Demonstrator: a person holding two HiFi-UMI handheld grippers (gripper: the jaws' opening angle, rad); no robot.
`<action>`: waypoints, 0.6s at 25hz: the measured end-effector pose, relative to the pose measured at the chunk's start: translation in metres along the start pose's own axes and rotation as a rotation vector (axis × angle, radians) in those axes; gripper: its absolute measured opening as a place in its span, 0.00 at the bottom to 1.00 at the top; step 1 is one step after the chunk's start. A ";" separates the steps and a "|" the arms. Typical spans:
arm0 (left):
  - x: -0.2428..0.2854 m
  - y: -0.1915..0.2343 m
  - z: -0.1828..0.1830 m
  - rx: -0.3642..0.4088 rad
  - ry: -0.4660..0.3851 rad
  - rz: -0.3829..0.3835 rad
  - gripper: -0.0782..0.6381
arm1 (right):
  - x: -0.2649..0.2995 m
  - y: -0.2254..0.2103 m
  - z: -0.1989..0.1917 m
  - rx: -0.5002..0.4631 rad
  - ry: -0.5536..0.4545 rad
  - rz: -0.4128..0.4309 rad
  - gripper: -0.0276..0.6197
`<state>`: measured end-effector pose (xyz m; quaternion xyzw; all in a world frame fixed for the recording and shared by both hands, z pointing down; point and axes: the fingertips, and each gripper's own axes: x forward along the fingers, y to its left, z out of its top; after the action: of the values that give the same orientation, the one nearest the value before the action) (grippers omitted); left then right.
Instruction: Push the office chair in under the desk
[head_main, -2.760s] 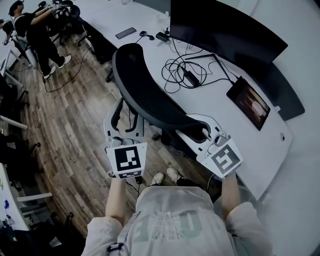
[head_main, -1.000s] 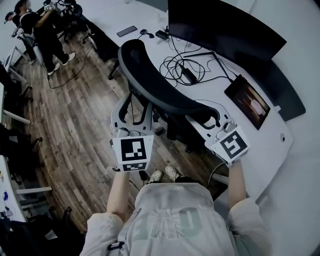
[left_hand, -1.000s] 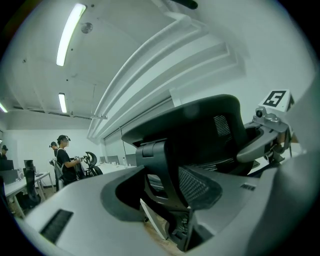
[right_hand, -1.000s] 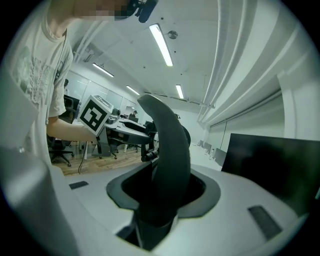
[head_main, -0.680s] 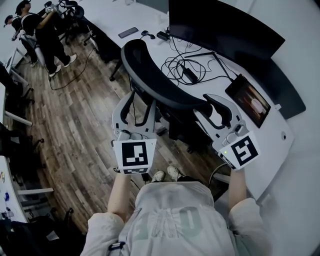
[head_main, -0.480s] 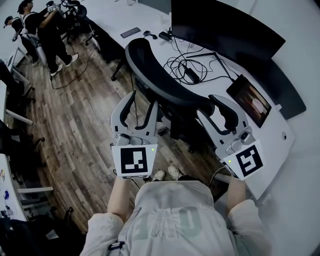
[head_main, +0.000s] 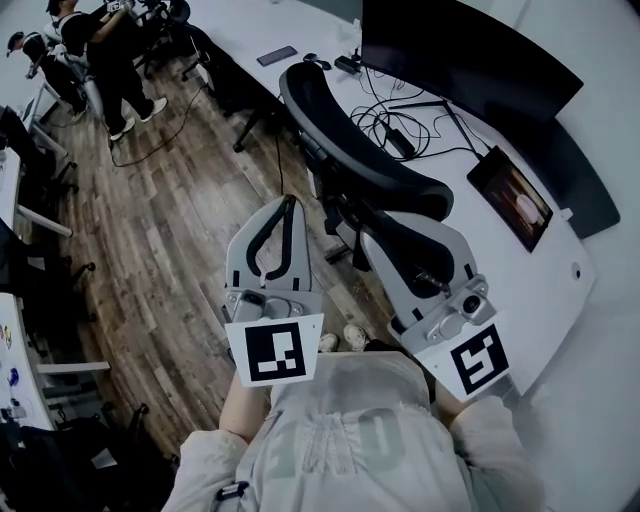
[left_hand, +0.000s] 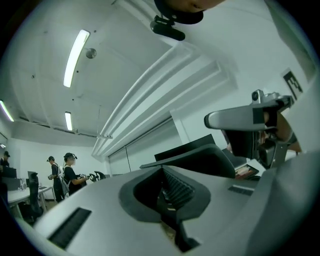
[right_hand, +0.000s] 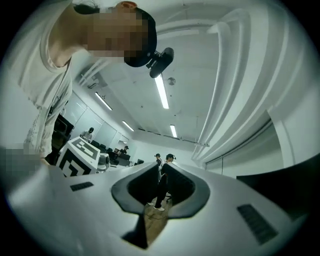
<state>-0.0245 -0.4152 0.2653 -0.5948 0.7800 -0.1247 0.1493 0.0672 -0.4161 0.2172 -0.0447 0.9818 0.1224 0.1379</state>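
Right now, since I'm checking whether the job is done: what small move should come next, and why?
Probably just lower both grippers and stop. The chair already has its backrest at the desk edge, and both grippers are clear of it: the left gripper is shut, and the right gripper has just been closing its jaws on nothing.

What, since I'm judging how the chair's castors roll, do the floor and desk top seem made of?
Floor: brown wood-look planks with visible grain and seams. Real wood or laminate, can't tell.
Desk top: smooth matt white with no grain, probably laminate.
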 end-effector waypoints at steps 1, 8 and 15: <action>-0.004 0.001 -0.002 -0.003 0.005 0.001 0.13 | 0.006 0.006 -0.006 0.014 0.010 0.003 0.13; -0.036 0.015 -0.025 -0.215 0.027 0.095 0.13 | 0.031 0.043 -0.057 0.124 0.107 0.037 0.08; -0.048 0.017 -0.052 -0.247 0.077 0.124 0.13 | 0.033 0.060 -0.115 0.181 0.229 0.085 0.07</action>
<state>-0.0473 -0.3633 0.3111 -0.5540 0.8299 -0.0411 0.0521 -0.0017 -0.3885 0.3283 -0.0043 0.9992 0.0332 0.0231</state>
